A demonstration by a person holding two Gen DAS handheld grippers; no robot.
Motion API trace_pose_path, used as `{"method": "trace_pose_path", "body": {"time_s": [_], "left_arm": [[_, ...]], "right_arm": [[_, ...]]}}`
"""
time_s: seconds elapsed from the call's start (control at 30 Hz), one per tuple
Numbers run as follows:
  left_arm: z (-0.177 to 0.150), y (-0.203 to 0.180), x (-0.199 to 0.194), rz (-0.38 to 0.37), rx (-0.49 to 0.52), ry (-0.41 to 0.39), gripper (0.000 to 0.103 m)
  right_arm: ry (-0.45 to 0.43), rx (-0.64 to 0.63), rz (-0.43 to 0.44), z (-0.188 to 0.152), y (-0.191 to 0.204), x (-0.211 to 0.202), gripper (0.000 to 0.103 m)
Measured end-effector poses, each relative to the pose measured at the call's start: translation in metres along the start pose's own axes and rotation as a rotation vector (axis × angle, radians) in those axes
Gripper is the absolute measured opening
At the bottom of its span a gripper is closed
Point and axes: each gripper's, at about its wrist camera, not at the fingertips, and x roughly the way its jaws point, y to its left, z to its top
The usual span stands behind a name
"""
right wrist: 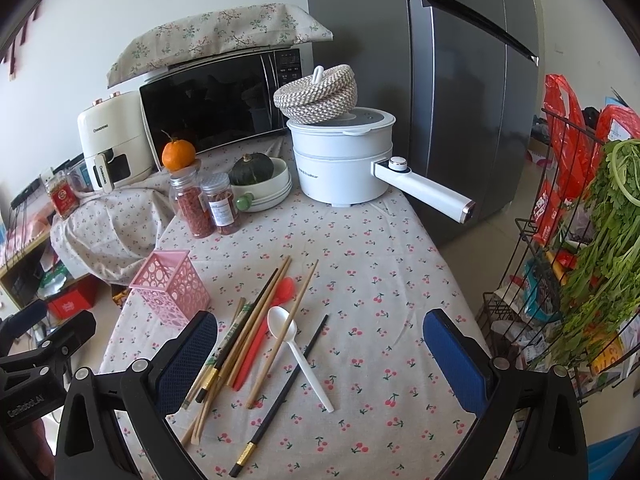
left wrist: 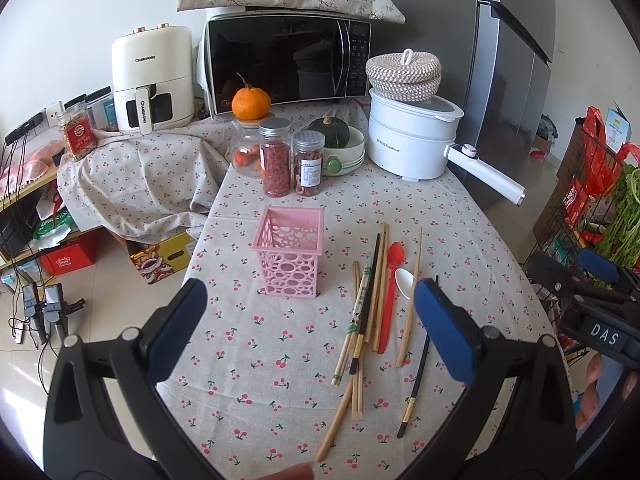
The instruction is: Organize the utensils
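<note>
A pink perforated utensil holder [left wrist: 291, 252] stands upright and empty on the cherry-print tablecloth; it also shows in the right wrist view [right wrist: 170, 287]. To its right lies a loose pile: several wooden chopsticks [left wrist: 378, 280], a black chopstick [right wrist: 280, 394], a red spoon [left wrist: 391, 292] and a white spoon [right wrist: 298, 354]. My left gripper [left wrist: 310, 322] is open and empty, hovering above the cloth in front of the holder. My right gripper [right wrist: 320, 360] is open and empty, above the pile with the white spoon between its fingers.
At the back stand a microwave [left wrist: 288, 62], an air fryer [left wrist: 152, 80], a white electric pot [left wrist: 412, 136] with a woven lid, two jars [left wrist: 290, 156], an orange [left wrist: 251, 103] and a bowl with a squash [left wrist: 340, 144]. A wire rack with greens [right wrist: 592, 272] is at right.
</note>
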Motion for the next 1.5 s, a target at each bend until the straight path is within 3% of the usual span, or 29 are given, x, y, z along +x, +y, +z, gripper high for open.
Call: {"method": "trace_pose_path", "body": {"time_s": [1.5], "left_arm": [[0.0004, -0.0019, 0.0019, -0.002, -0.003, 0.005, 0.103]], "right_arm": [[0.002, 0.013, 0.016, 0.0013, -0.001, 0.0, 0.103]]}}
